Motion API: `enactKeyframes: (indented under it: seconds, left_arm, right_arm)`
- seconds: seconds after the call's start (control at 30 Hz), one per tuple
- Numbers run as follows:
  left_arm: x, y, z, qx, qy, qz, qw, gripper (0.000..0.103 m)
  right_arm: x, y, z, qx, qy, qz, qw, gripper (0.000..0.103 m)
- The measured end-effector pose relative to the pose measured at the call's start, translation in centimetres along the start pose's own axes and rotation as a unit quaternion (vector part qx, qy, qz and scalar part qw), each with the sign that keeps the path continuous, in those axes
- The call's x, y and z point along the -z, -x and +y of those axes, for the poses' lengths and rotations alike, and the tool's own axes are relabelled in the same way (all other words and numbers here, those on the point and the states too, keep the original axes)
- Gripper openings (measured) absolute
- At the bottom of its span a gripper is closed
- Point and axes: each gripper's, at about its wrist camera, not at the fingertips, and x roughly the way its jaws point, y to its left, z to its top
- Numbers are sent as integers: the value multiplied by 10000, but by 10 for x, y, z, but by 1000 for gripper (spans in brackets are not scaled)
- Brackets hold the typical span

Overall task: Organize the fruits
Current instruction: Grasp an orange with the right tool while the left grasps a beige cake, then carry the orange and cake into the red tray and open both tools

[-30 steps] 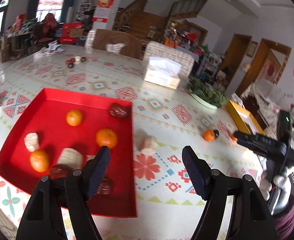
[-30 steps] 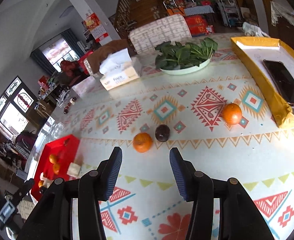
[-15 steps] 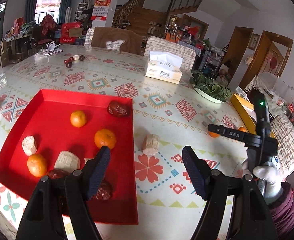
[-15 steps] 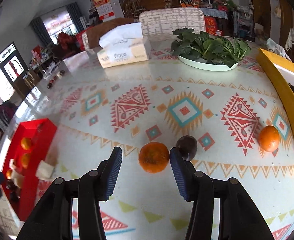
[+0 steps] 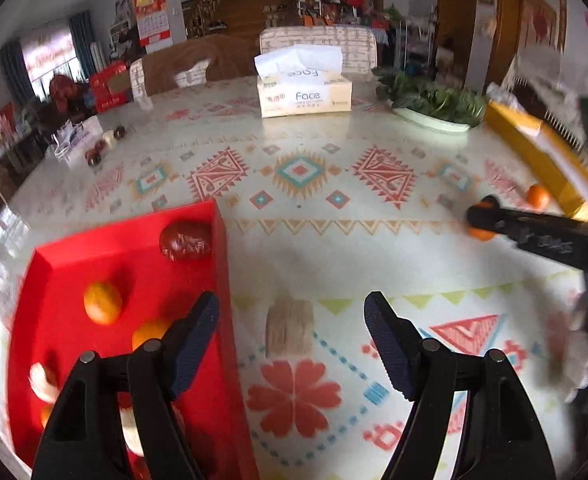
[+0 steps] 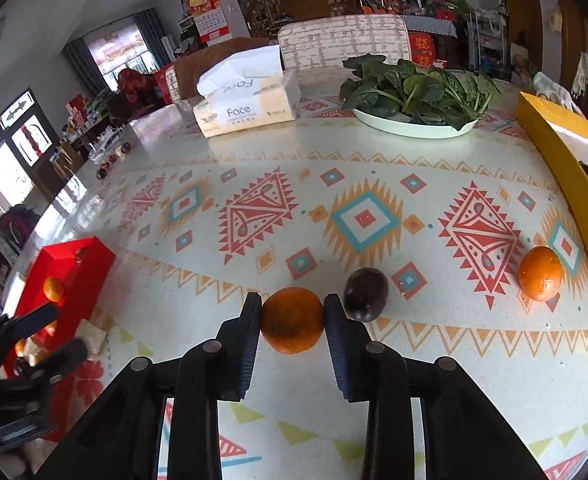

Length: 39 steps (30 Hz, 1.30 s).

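Right tongs (image 6: 292,308): now closing on one orange (image 6: 292,320) that sits on the surface (image 6: 254,152), both pads touching its sides.
Left tongs (image 5: 292,320): jaws well apart, nothing between the pads; they hang over the surface just beside the red tray (image 5: 222,240), with one pale blurred chunk (image 5: 290,326) lying on the surface in the gap between them.
Dark round fruit (image 6: 365,288): one, just beside the gripped orange, on its right, close to the right pad.
Second loose orange (image 6: 540,274): one, well apart to the right, near the yellow box (image 6: 565,164).
Oranges on the surface: two in all, counted in the right wrist view.
Red tray contents: in the left wrist view, two oranges show clearly, of which one (image 5: 102,303) lies in the open; one dark red wrinkled fruit (image 5: 186,240) sits at the far corner; more pieces lie behind the left finger, blurred, so the count there is unsure.
Tissue box (image 6: 250,108): one, at the far side of the surface.
Plate of greens (image 6: 413,128): one, right of the tissue box.
Small dark items (image 5: 98,152): a few at the far left edge, too small to count.
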Motion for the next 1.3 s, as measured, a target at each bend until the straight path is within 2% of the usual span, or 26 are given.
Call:
enactKeyframes:
  seconds: [0.07, 0.13, 0.2, 0.27, 0.33, 0.4, 0.5, 0.73, 0.77, 0.8, 0.83, 0.87, 0.93, 1.13, 1.3]
  left_arm:
    - [-2, -4, -5, 45, -112, 108, 9999, 74]
    - [0, -10, -9, 443, -139, 351, 9983, 74]
    - [2, -12, -13, 653, -142, 473, 9966, 74]
    - [1, -2, -7, 1223, 162, 437, 9914, 74]
    - [-3, 10, 3, 1657, 485, 229, 9847, 74]
    - [-9, 18, 13, 1440, 630, 54, 9875, 74]
    - [-12, 10, 14, 1026, 525, 124, 9933, 74]
    - [3, -12, -13, 781, 9, 413, 9961, 73]
    - [5, -14, -17, 736, -69, 443, 9963, 71]
    - [8, -16, -21, 677, -149, 477, 9964, 59]
    - [10, -18, -25, 618, -210, 504, 9966, 40]
    - [12, -21, -27, 573, -252, 541, 9966, 31]
    - [14, -20, -27, 539, -249, 448, 9972, 29]
    - [22, -4, -13, 712, 191, 238, 9970, 29]
    - [30, 35, 27, 991, 886, -226, 9909, 29]
  right_arm:
    - [0, 5, -1, -58, -22, -47, 10000, 35]
    - [-1, 9, -3, -146, -87, -62, 9998, 35]
    - [-2, 9, -5, -184, -149, -52, 9997, 35]
    - [-2, 9, -8, -258, -243, -22, 9994, 35]
    - [-2, 10, -11, -327, -337, -8, 9989, 35]
    - [-3, 11, -12, -341, -363, -19, 9988, 35]
    - [-4, 11, -12, -388, -376, -14, 9985, 35]
    - [-4, 14, -11, -429, -366, -20, 9984, 35]
    - [-3, 14, -11, -438, -373, -9, 9983, 35]
    - [-3, 13, -11, -454, -382, 2, 9982, 35]
    - [-3, 13, -11, -470, -385, 11, 9982, 35]
    - [-2, 13, -11, -482, -379, 15, 9981, 35]
    - [-2, 12, -9, -502, -348, 21, 9981, 35]
    - [0, 13, -3, -642, -283, -12, 9975, 35]
    - [0, 16, 0, -746, -252, -92, 9969, 35]
